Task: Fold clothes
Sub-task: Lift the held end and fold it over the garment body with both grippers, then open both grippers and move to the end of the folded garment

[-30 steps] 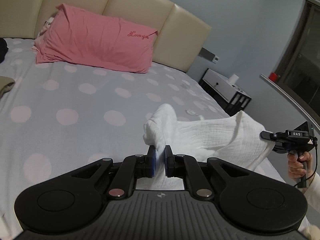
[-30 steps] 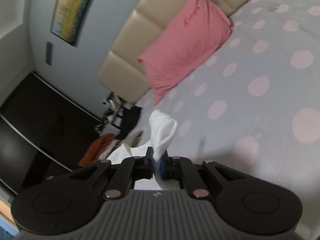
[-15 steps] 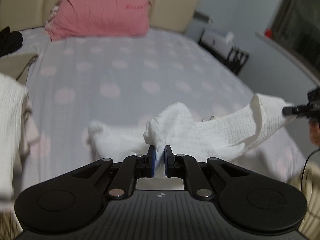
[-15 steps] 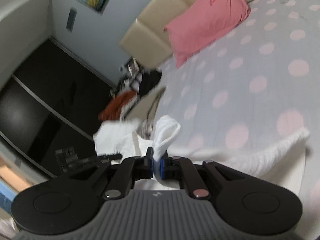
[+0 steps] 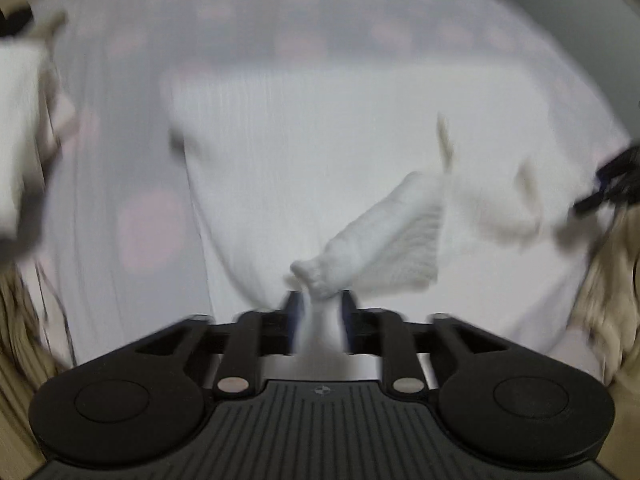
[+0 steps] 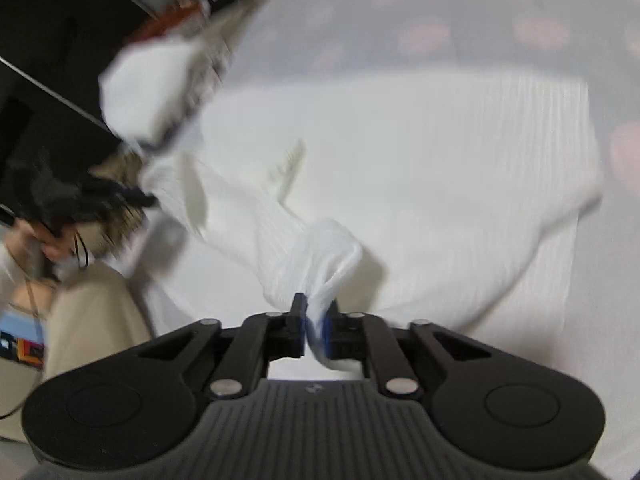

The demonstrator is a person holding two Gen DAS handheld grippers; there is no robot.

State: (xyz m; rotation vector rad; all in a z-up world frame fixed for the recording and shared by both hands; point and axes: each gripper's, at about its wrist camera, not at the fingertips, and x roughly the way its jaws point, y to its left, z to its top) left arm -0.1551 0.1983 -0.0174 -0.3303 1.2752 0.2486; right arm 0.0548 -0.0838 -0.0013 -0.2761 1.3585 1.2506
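A white ribbed garment [image 5: 320, 152] lies spread flat on the polka-dot bedsheet [image 5: 148, 224]; it also fills the right wrist view [image 6: 440, 168]. My left gripper [image 5: 318, 304] is shut on a bunched corner of the white garment, low over the bed. My right gripper [image 6: 315, 320] is shut on another bunched corner of it. The right gripper shows at the far right of the left wrist view [image 5: 608, 188]; the left gripper shows at the left of the right wrist view [image 6: 80, 200]. Both views are motion-blurred.
A pile of white and beige clothes [image 5: 24, 128] lies at the bed's left side, also seen in the right wrist view [image 6: 152, 88]. The person's beige trousers [image 6: 88, 328] are at the lower left. A dark wardrobe [image 6: 44, 40] stands behind.
Both grippers have swung down from held-up positions toward the bed. The garment, hanging between them before, now lies spread out flat on the sheet, its corners still gripped.
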